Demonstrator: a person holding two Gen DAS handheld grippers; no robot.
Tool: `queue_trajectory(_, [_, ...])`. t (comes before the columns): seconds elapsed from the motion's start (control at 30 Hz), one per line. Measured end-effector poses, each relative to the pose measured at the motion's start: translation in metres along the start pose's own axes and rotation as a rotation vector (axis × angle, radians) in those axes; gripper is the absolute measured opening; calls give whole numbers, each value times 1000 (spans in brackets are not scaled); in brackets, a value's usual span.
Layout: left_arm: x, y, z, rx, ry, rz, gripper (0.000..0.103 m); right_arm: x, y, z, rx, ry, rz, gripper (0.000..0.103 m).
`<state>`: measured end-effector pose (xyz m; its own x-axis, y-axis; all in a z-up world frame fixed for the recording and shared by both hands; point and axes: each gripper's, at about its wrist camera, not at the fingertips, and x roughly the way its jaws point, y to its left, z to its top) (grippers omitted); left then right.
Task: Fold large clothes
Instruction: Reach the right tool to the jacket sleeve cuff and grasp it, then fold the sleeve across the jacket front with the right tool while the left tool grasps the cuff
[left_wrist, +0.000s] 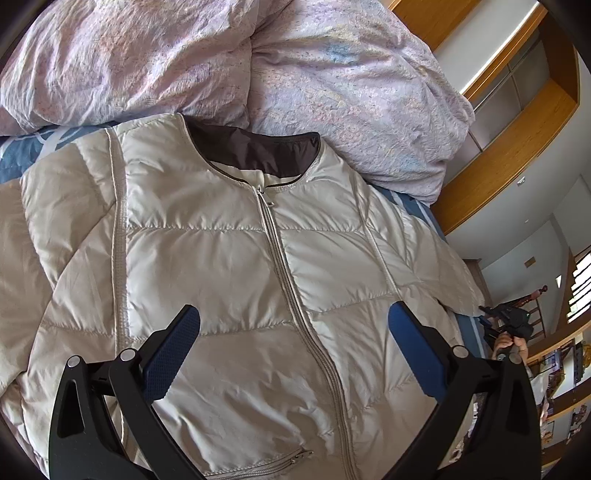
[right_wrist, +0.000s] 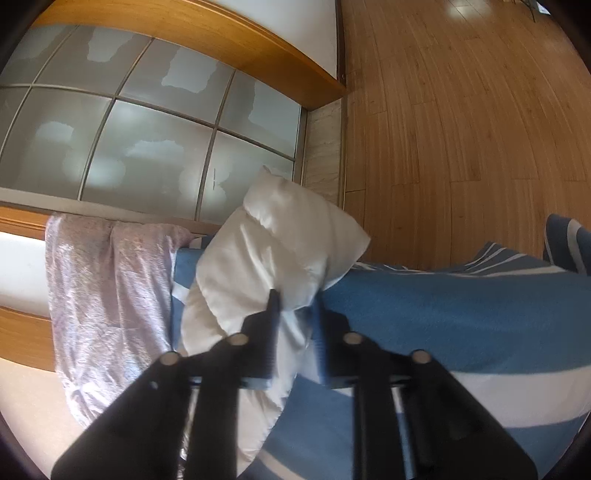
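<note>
Blue-padded fingers (left_wrist: 173, 354) of the left gripper (left_wrist: 293, 325) stand wide apart above the cream puffer jacket (left_wrist: 236, 266), which lies zipped and front-up on the blue striped bedsheet (right_wrist: 461, 317), its collar toward the pink duvet (left_wrist: 332, 74). Beyond the jacket's sleeve, the right gripper (right_wrist: 295, 306) is clamped on that sleeve's cuff (right_wrist: 280, 236).

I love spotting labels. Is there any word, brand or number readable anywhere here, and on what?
None can be read.
Jacket: no label or brand shows.
Wall plaque: too small to read.
Shelf items: too blurred to read.
</note>
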<state>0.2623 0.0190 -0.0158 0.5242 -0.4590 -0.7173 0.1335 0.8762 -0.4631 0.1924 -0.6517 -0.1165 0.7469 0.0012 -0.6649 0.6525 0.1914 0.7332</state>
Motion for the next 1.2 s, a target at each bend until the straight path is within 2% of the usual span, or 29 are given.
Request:
queue_trajectory(0.07, [0, 1, 1, -5, 0, -15, 102, -1, 3, -1, -20, -9, 5, 9])
queue_trajectory(0.17, [-3, 4, 2, -20, -12, -35, 102, -11, 21, -4, -120, -50, 3, 6])
queue_trajectory(0.33, [-8, 10, 4, -62, -45, -73, 102, -42, 80, -24, -350, -135, 53, 5])
queue_trajectory(0.43, [-10, 14, 6, -98, -63, -99, 102, -60, 128, -57, -529, -160, 109, 5])
queue_trajectory(0.53, [-10, 18, 8, -140, -65, -132, 102, -70, 167, -97, -682, -141, 182, 5])
queue_trajectory(0.67, [-8, 19, 11, -188, -56, -182, 102, -71, 199, -162, -848, -52, 277, 5])
queue_trajectory(0.7, [-7, 19, 12, -202, -55, -197, 102, -68, 206, -187, -900, -12, 308, 5])
queue_trajectory(0.77, [-4, 17, 13, -222, -50, -218, 102, -63, 213, -219, -970, 47, 331, 5])
queue_trajectory(0.87, [4, 14, 14, -251, -44, -248, 102, -44, 217, -276, -1077, 184, 345, 5])
queue_trajectory(0.97, [20, 9, 12, -283, -10, -263, 102, -20, 207, -338, -1199, 320, 323, 5])
queue_trajectory(1.07, [40, 8, 8, -318, 37, -266, 101, 0, 197, -381, -1290, 386, 270, 5])
queue_trajectory(1.2, [60, 7, 5, -370, 92, -299, 95, 18, 185, -407, -1363, 420, 209, 5])
